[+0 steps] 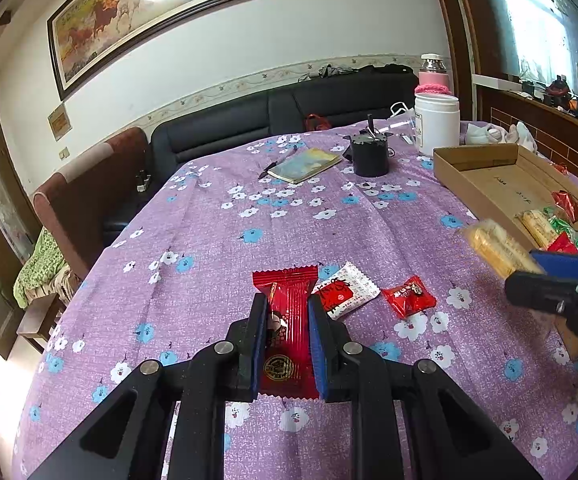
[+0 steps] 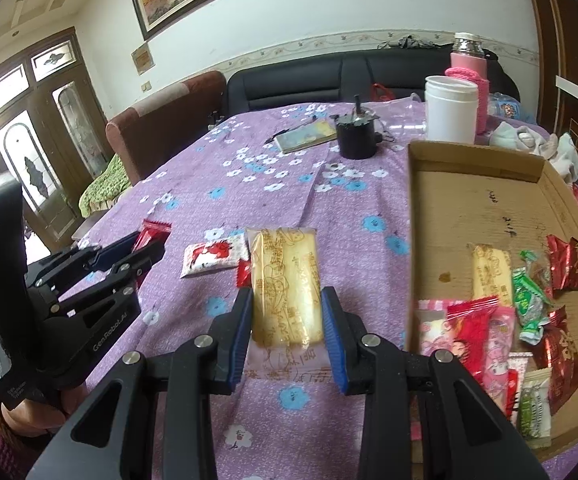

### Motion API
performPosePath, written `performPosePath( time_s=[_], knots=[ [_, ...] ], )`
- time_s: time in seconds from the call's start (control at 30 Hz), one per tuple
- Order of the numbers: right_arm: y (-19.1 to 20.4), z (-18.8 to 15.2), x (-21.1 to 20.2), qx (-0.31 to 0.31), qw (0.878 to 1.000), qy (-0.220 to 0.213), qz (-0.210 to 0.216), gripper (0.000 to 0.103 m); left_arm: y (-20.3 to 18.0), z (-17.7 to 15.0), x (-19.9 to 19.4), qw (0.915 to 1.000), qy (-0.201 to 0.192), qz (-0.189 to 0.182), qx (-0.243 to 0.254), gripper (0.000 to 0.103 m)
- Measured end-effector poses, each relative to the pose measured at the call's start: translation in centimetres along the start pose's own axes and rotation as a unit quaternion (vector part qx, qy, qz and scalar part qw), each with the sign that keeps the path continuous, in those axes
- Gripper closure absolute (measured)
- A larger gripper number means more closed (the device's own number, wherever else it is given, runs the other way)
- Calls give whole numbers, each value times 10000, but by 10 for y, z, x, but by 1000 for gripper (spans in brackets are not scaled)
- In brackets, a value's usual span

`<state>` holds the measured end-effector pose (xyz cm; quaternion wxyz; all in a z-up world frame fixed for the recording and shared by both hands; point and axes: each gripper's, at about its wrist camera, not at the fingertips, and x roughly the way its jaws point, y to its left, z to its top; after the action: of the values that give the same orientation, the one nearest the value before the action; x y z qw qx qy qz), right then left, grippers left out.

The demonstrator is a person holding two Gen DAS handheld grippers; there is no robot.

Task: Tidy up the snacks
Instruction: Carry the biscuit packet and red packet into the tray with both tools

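My left gripper (image 1: 287, 310) is shut on a long red snack packet (image 1: 287, 328), held just above the purple flowered tablecloth. A white-and-red packet (image 1: 347, 290) and a small red candy packet (image 1: 408, 296) lie just right of it. My right gripper (image 2: 287, 300) is shut on a yellow wafer packet (image 2: 285, 284) in clear wrap, lifted over the cloth left of the cardboard tray (image 2: 477, 160). In the tray lie another yellow wafer (image 2: 491, 274), green, red and pink packets. The left gripper (image 2: 145, 246) also shows at the left of the right wrist view.
At the table's far side stand a black round tin (image 1: 369, 154), a notebook with a pen (image 1: 305, 164), a white jar (image 1: 437, 124) and a pink flask (image 1: 433, 74). A dark sofa and a brown armchair (image 1: 89, 200) border the table.
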<state>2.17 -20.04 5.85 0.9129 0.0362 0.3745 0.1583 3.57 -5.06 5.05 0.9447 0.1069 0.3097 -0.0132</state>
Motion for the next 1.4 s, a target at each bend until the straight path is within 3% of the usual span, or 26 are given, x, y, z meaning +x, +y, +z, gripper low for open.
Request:
performPosePath(
  time_s=[0.4,0.67,0.87,1.13,1.4],
  knots=[
    [-74,20,-25,1014,9938,-348,-303,70,13,3,-3,9977,-1,-541,-396,83],
    [-148,30,-50,1875,9789,-611,-528,70,2,12,-4,9942,197,-924,-515,83],
    [-179,28,-56,2319,9692,-653,-520,70,-41,34,-26,9909,121,-1333,-110,83],
    [-184,26,-50,2299,9696,-471,-688,70,-131,61,-25,9735,386,-2254,28,84],
    [-189,21,-35,2355,9683,-150,-823,70,-208,46,-18,9595,631,-2723,343,84]
  ],
)
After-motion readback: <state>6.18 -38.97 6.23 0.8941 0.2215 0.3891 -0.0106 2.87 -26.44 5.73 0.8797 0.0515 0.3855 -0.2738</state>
